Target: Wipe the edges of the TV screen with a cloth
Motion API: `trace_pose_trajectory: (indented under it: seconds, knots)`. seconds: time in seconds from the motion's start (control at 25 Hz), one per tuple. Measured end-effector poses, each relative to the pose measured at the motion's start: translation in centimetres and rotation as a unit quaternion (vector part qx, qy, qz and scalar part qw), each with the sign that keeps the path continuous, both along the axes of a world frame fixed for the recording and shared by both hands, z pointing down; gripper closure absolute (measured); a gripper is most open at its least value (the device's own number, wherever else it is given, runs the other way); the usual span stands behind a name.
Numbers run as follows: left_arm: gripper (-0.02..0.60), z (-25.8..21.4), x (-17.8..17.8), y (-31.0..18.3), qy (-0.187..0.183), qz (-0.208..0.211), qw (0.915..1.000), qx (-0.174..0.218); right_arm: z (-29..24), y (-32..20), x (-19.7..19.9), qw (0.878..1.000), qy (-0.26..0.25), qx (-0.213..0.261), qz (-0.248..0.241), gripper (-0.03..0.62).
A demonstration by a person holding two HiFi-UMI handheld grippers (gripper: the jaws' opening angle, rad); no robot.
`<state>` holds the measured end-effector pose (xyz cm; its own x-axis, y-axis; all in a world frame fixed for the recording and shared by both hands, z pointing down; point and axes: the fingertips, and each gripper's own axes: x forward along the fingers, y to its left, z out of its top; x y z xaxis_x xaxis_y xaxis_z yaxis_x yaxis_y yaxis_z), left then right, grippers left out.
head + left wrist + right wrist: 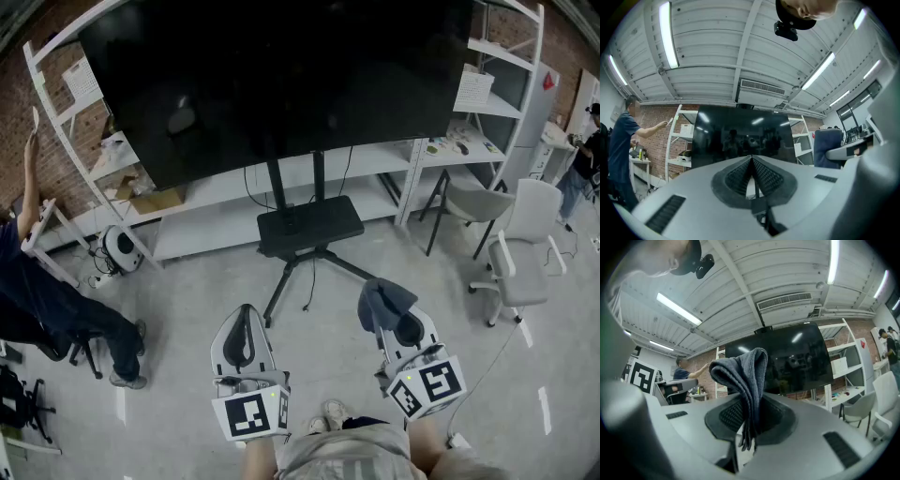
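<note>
Ahead, TV (281, 75) on stand (309, 225), shelving (211, 232) behind

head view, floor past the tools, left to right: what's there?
person in dark clothes → round white device on the floor → TV stand base → white office chair → second person at the right edge. The grey chair is left out because it overlaps the white one.

The cloth (743, 376), dark grey and ribbed, is pinched between the jaws of my right gripper (749, 420), its bunched top flopping left above them. The TV screen (281, 75), black and upright on its stand, stands ahead of those jaws, well apart.
</note>
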<state>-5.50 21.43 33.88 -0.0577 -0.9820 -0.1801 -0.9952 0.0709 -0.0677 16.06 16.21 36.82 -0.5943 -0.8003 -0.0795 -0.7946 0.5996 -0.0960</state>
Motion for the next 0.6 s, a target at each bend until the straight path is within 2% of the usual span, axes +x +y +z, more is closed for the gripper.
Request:
trace_pose_trajectory:
  seconds: [0.36,0.6]
  knots:
    - [0.566,0.8,-0.1,-0.7,0.005,0.007,0.9998,-0.016,0.0,0.4,-2.4,0.999,0.016,0.020,-0.018,0.548]
    - [0.566,0.8,0.0,-1.5,0.003,0.011,0.9998,-0.017,0.3,-0.6,-1.7,1.000,-0.005,0.010,-0.016,0.548]
